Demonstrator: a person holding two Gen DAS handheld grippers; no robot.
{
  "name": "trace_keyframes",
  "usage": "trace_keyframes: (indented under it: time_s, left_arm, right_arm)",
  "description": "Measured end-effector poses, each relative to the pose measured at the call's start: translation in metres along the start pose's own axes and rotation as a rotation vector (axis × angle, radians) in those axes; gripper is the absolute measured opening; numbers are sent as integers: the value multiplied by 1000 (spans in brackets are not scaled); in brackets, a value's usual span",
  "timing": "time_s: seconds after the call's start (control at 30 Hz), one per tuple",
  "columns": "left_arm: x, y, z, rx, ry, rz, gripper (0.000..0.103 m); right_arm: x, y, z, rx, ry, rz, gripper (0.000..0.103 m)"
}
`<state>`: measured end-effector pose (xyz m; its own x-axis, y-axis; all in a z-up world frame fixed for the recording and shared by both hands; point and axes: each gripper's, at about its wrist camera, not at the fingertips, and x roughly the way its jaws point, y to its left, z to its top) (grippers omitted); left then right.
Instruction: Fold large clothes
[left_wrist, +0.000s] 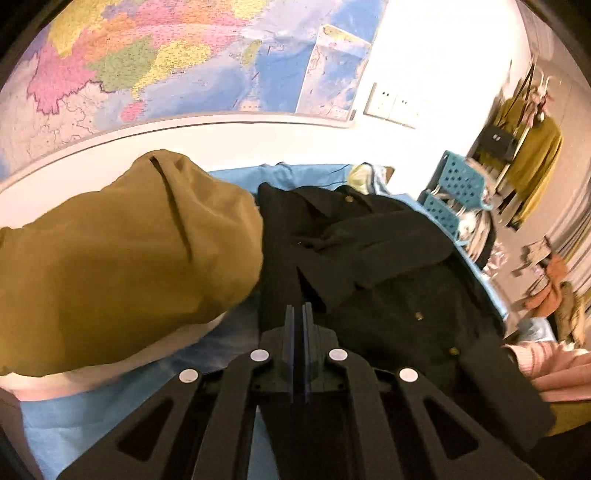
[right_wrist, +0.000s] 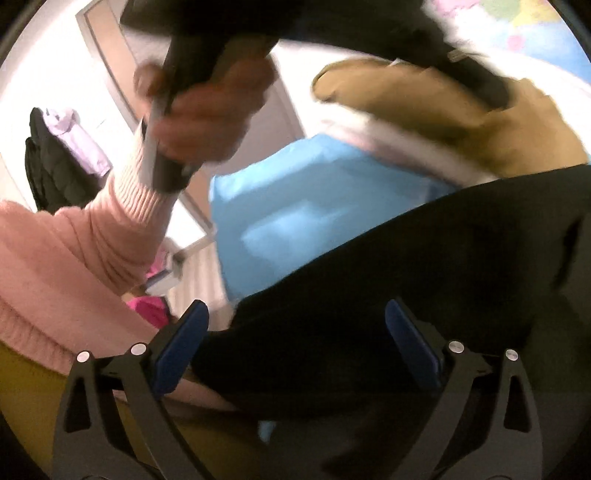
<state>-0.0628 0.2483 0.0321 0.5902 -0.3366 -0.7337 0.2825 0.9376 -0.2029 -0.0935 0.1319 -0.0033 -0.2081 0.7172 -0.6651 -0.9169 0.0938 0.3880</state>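
A black coat (left_wrist: 388, 258) with gold buttons lies spread on a blue sheet (left_wrist: 110, 413). My left gripper (left_wrist: 299, 317) hangs over the coat's left part with its jaws shut, and I see no cloth between the fingers. A tan padded garment (left_wrist: 110, 258) is bunched at the left, touching the coat's edge. In the blurred right wrist view my right gripper (right_wrist: 295, 308) stands wide open just above the black coat (right_wrist: 406, 258), its blue pads (right_wrist: 184, 347) pressing on nothing. Higher up, a person's hand (right_wrist: 207, 110) in a pink sleeve grips the left gripper's handle.
A large map (left_wrist: 184, 55) covers the wall behind the bed. Blue perforated baskets (left_wrist: 458, 184) full of clothes stand at the right, with hanging clothes (left_wrist: 532, 158) and a pile on the floor (left_wrist: 550, 291) beyond. A dark jacket (right_wrist: 48, 162) hangs near a door (right_wrist: 110, 55).
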Motion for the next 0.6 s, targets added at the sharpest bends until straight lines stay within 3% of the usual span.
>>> trace_keyframes:
  time_s: [0.07, 0.13, 0.17, 0.2, 0.3, 0.43, 0.6]
  left_arm:
    - [3, 5, -5, -22, 1, 41, 8]
    - [3, 16, -13, -49, 3, 40, 16]
    - [1, 20, -18, -63, 0, 45, 16]
    - [-6, 26, -23, -72, -6, 54, 16]
    - [-32, 45, -32, -106, -50, 52, 21]
    - [-73, 61, -29, -148, -152, 65, 42]
    - [-85, 54, -18, -139, -193, 45, 43]
  right_arm:
    - [20, 3, -1, 12, 56, -69, 89]
    - [40, 1, -4, 27, 122, -98, 50]
    - [47, -6, -5, 37, 153, -97, 11]
    - [48, -10, -3, 57, 161, -73, 2]
    - [16, -19, 9, 71, 58, 10, 2]
    - [-66, -24, 44, 45, -139, 40, 2]
    - [-195, -71, 49, 140, -400, -5, 2]
